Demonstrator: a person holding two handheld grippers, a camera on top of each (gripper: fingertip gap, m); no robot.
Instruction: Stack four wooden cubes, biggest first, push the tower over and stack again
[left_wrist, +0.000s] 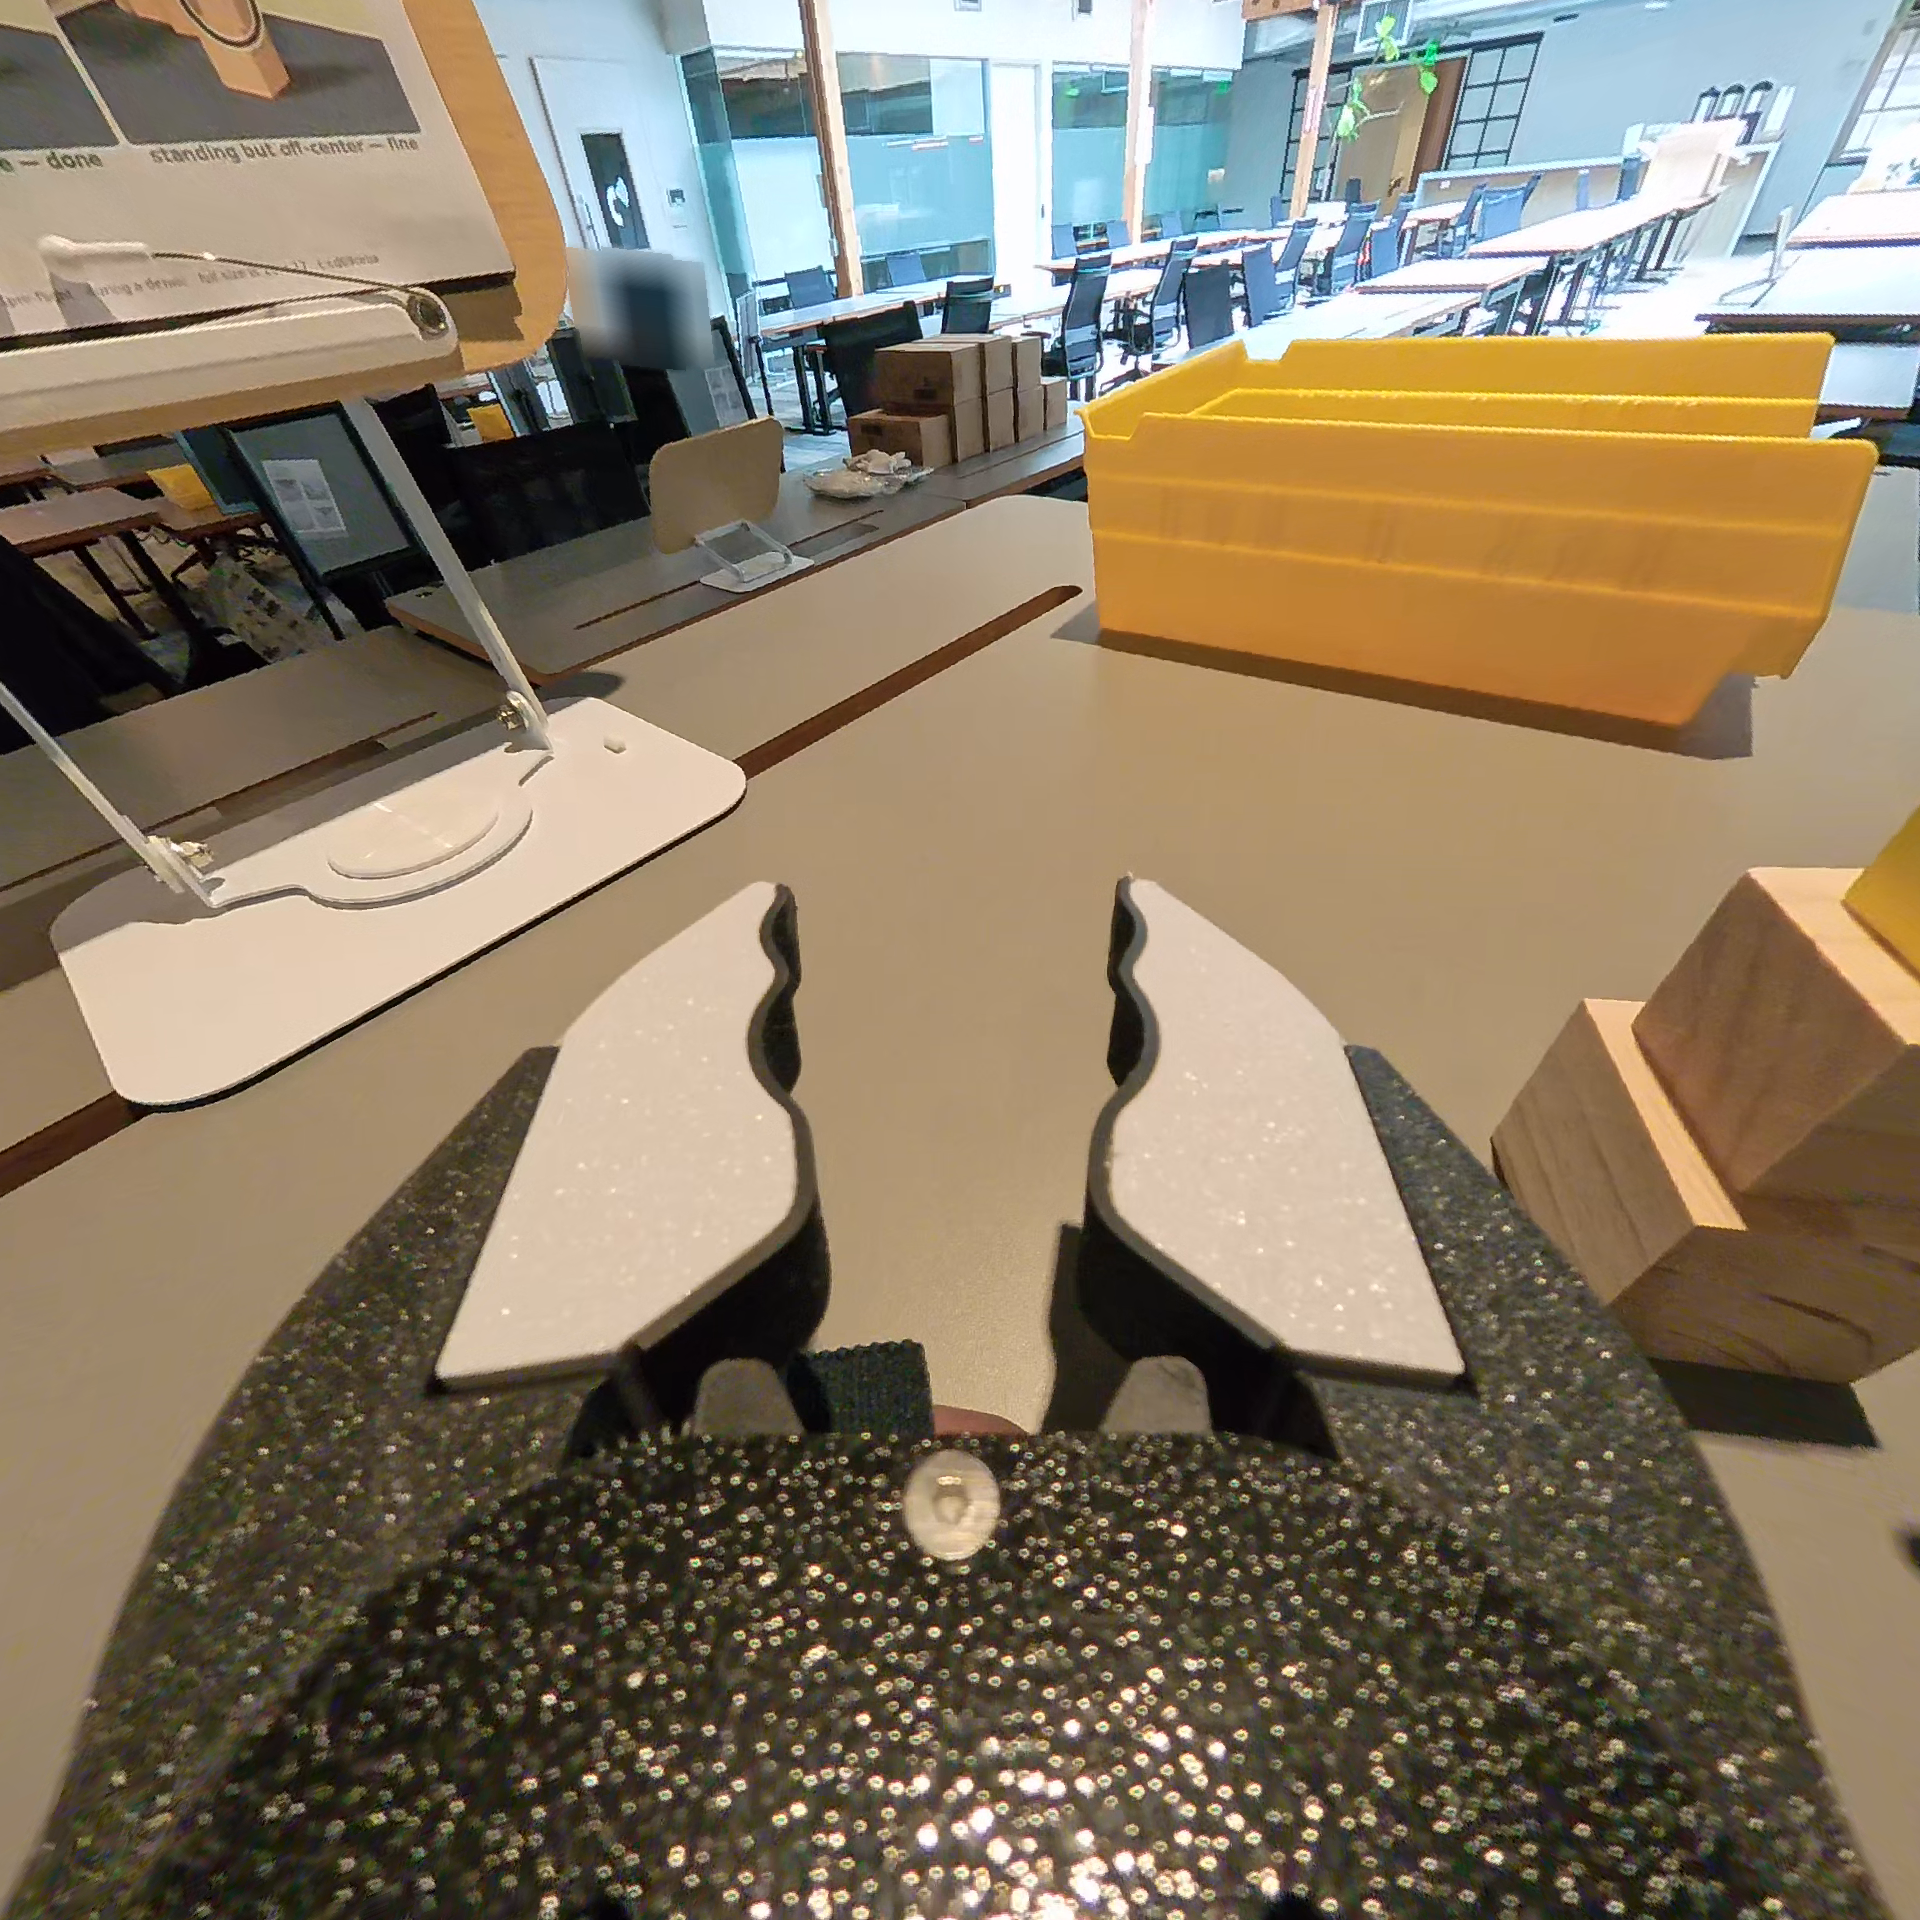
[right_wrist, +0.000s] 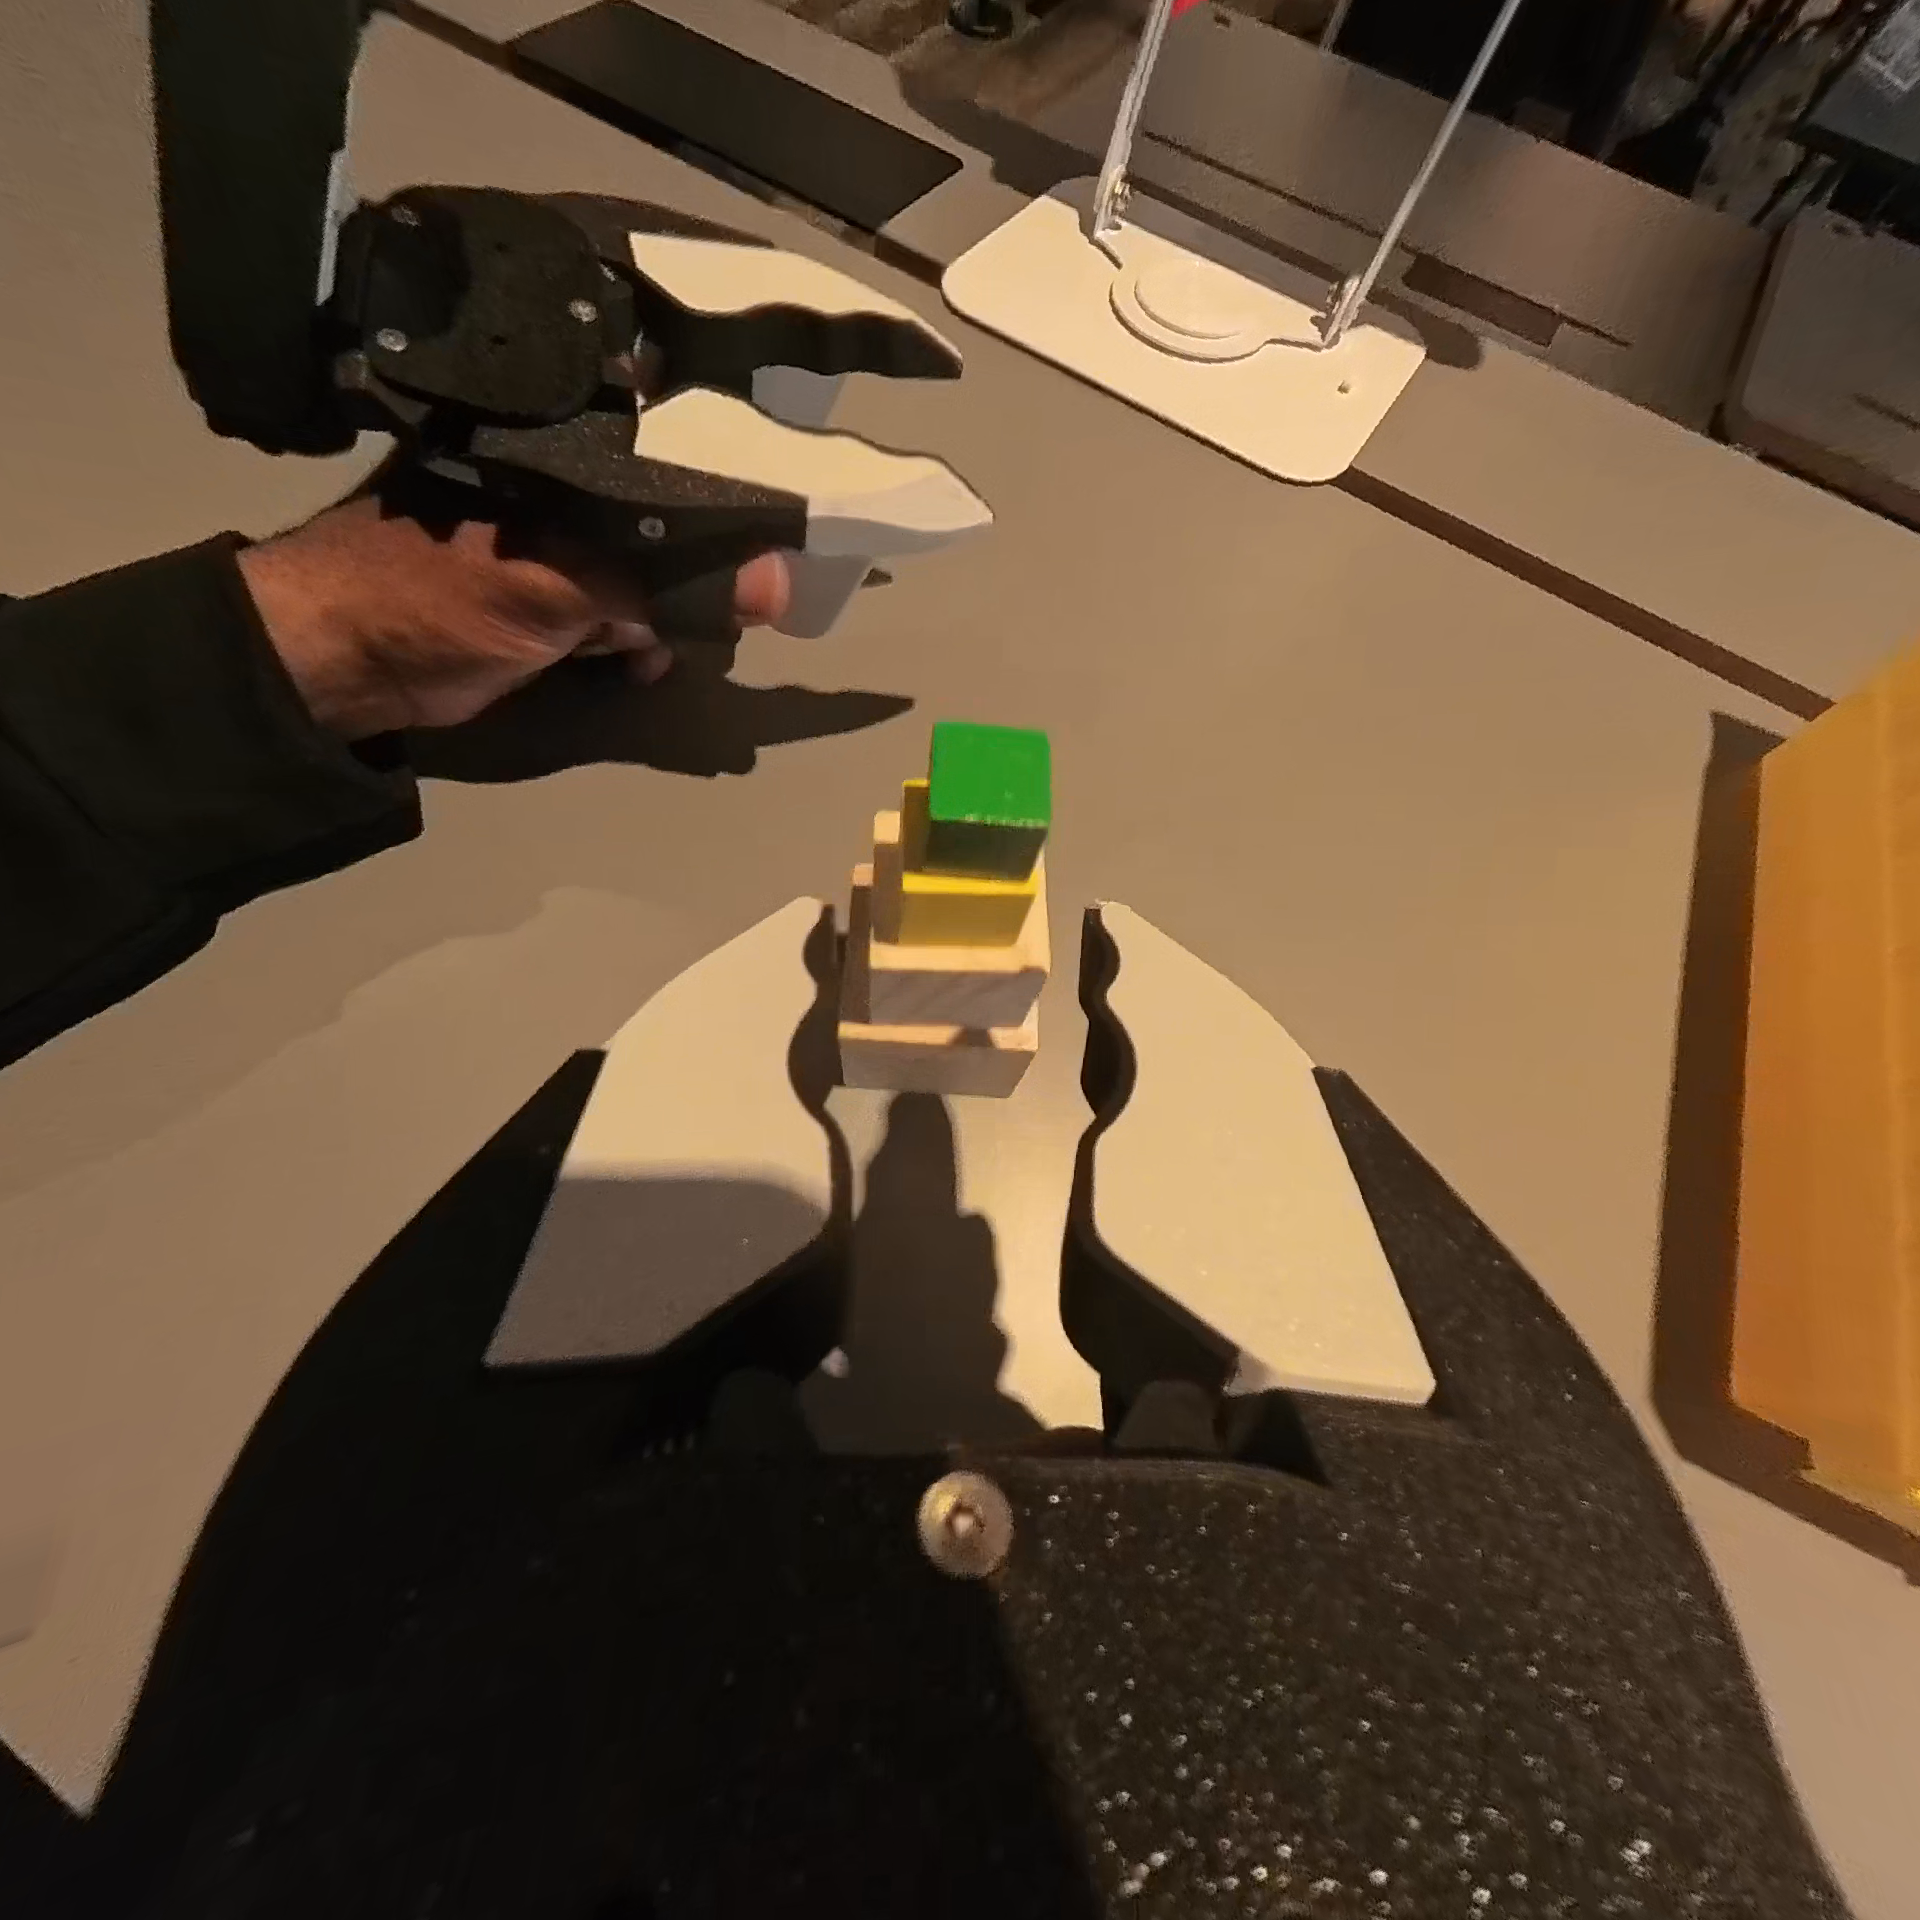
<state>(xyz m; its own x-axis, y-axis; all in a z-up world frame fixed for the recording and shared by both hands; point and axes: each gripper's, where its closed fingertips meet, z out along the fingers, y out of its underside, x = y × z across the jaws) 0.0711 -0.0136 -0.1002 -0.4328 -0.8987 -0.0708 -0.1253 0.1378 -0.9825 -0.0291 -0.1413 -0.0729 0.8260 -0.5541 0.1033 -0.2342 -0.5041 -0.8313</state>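
Observation:
A tower of four cubes stands on the grey table (right_wrist: 1299, 779): a big plain wooden cube (right_wrist: 935, 1060) at the bottom, a smaller plain one (right_wrist: 951, 987) on it, then a yellow cube (right_wrist: 966, 909), then a green cube (right_wrist: 987, 795) on top. My right gripper (right_wrist: 956, 920) is open and empty, above and just behind the tower. My left gripper (left_wrist: 951, 904) is open and empty, left of the tower; it also shows in the right wrist view (right_wrist: 971, 436). The two plain cubes (left_wrist: 1714, 1195) and a yellow corner (left_wrist: 1886, 914) show at the left wrist view's right edge.
A yellow bin (left_wrist: 1455, 540) stands at the back right of the table, also in the right wrist view (right_wrist: 1829, 1039). A white stand base (left_wrist: 364, 883) with a tilted instruction board (left_wrist: 260, 208) sits at the left, also seen farther back (right_wrist: 1195, 312). A hand (right_wrist: 436, 634) holds the left gripper.

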